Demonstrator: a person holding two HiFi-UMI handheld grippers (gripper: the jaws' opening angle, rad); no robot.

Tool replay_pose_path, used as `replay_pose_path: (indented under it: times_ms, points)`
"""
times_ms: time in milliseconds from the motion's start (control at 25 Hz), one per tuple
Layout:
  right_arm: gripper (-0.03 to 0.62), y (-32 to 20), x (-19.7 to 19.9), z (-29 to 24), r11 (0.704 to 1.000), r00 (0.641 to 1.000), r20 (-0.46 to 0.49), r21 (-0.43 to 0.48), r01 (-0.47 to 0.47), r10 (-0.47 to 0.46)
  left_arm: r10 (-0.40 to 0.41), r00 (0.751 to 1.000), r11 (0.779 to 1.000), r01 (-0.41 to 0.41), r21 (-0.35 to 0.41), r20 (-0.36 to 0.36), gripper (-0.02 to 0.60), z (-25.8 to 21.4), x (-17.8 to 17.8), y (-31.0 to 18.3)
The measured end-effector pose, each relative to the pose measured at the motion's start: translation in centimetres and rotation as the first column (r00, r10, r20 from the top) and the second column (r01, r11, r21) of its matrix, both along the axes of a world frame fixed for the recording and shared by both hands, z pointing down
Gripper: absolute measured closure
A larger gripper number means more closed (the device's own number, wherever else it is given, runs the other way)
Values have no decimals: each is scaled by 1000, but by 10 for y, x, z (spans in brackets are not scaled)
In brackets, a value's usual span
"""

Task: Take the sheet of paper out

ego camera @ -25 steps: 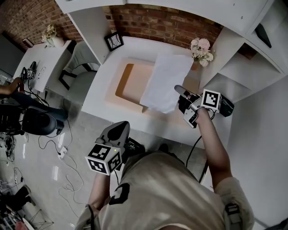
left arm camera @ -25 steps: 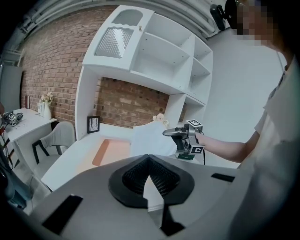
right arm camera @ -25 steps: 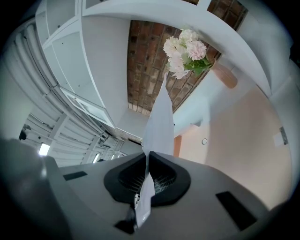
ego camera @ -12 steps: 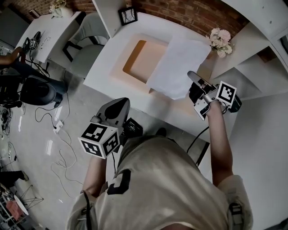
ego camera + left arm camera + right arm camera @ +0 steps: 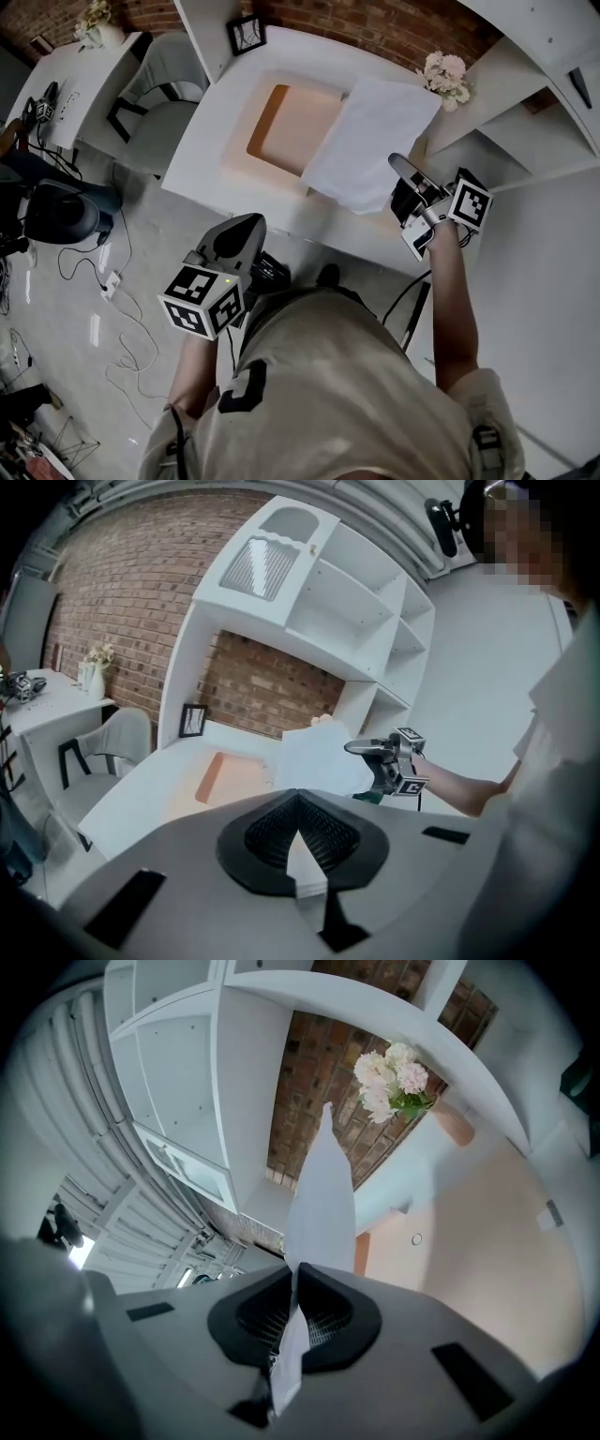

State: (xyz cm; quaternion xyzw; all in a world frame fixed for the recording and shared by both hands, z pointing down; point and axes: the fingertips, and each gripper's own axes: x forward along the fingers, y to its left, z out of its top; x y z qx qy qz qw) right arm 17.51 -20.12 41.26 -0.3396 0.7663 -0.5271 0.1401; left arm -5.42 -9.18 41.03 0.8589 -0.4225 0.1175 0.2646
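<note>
Right gripper [image 5: 397, 165] on an outstretched arm, jaws pinched on the paper [image 5: 370, 141]; left gripper [image 5: 249, 228] held low by the torso, jaws together.

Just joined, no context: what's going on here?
A person at a white desk holds tongs in each hand. The right tongs are shut on one edge of the sheet of paper, holding it up above the desk near a peach tray. The left tongs are shut, low and away from the desk, touching nothing.

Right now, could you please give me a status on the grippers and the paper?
Right gripper shut on sheet of paper, corner pinched. Left gripper shut, empty, off the desk. Sheet held above peach tray. Flowers near its far corner.
</note>
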Motion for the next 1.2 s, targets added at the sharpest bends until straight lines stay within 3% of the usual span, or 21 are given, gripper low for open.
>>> replay_pose_path:
  times_ms: [480, 840, 1200]
  points:
    - [566, 44, -11, -23, 992, 992, -2, 21, -125, 125, 84, 995, 996, -84, 16, -47, 566, 5, -26, 4]
    - [566, 73, -15, -36, 981, 984, 5, 73, -179, 179, 195, 974, 981, -196, -3, -114, 566, 11, -11, 12]
    - [566, 109, -13, -46, 972, 981, 26, 133, -194, 192, 264, 960, 964, -262, 37, -94, 566, 2, 7, 36]
